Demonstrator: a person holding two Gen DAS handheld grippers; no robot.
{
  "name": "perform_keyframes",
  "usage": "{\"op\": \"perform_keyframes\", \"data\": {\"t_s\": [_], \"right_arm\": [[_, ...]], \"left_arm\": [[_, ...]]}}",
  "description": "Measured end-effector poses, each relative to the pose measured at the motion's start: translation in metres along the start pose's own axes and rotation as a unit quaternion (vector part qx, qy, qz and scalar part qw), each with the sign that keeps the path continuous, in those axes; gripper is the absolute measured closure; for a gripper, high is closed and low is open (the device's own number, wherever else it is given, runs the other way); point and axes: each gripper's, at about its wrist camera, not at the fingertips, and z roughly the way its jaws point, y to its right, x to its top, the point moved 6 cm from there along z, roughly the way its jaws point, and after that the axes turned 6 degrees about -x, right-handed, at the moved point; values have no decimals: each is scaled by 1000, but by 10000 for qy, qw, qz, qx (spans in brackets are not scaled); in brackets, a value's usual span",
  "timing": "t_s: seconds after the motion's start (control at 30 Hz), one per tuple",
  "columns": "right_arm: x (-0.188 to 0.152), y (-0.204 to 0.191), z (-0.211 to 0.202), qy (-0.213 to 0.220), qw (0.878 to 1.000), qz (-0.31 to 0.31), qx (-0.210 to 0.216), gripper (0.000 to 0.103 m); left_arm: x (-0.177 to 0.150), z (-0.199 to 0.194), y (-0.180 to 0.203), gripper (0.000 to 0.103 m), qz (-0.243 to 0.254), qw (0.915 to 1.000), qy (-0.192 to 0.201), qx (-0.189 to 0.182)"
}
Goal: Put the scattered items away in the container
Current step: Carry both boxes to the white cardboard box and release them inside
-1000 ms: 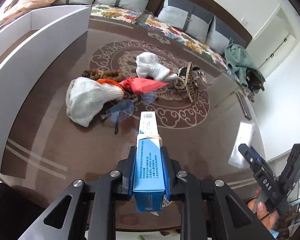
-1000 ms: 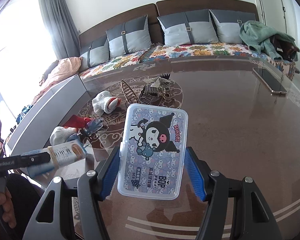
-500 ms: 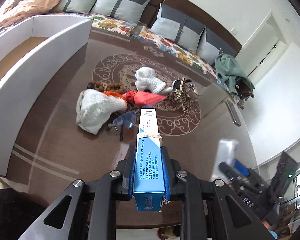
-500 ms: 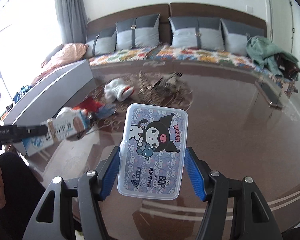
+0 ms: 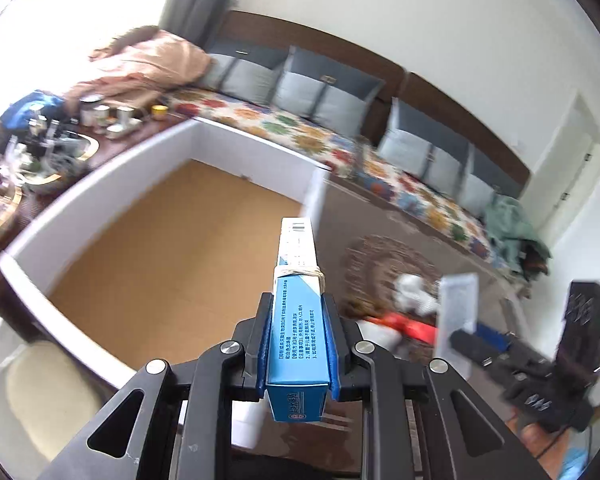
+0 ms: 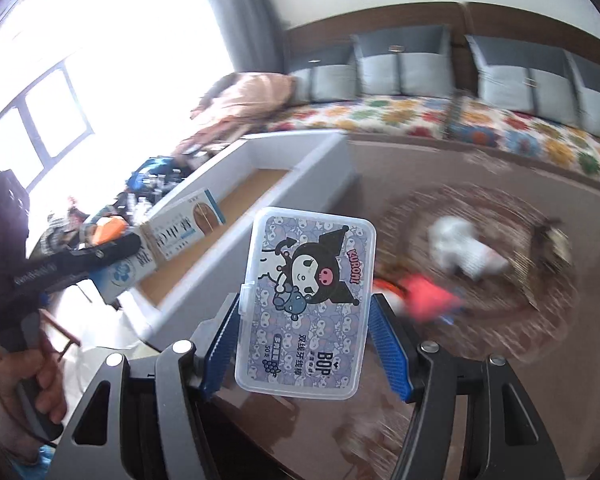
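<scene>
My left gripper (image 5: 298, 340) is shut on a long blue-and-white carton (image 5: 298, 300) bound by a rubber band, its far end over the near right corner of the white-walled container (image 5: 256, 142) with a brown floor. My right gripper (image 6: 306, 340) is shut on a clear plastic box with a cartoon print (image 6: 306, 300), held above the table to the right of the container (image 6: 300, 164). The right wrist view shows the left gripper (image 6: 96, 256) with the carton (image 6: 180, 232) above the container. Blurred on the table lie a white sock (image 6: 460, 248), a red cloth (image 6: 424, 296) and a metal chain item (image 6: 548, 248).
A sofa with grey cushions (image 5: 324, 100) and a floral cover runs behind the table. Cups and tea ware (image 5: 100, 116) stand left of the container. A green garment (image 5: 512, 220) lies on the sofa at the right. A hand (image 6: 24, 376) holds the left gripper.
Both grippers have swung left from the scattered pile toward the container, each keeping its item. The carton now reaches over the container's corner.
</scene>
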Motion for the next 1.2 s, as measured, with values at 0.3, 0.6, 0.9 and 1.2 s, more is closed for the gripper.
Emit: {"op": "perform_keyframes", "data": {"t_s": [0.3,0.6,0.9,1.2], "right_arm": [[67,-150,134,-626,9930,-700,717,40],[42,-139,225,-1685,9830,-544,492,38],[75,-135,199,-1343,9888,31,656,38],[90,-103,112,-604,9945,507,685,38]], "left_arm": [[25,49,-105,82,-207,9962,-599,597],[25,58,-134,63,-435,9930,-755,800],[34,41,-153,26,-660,9907,-609,1020],[31,-2,-134,26,-842,9929,-465,692]]}}
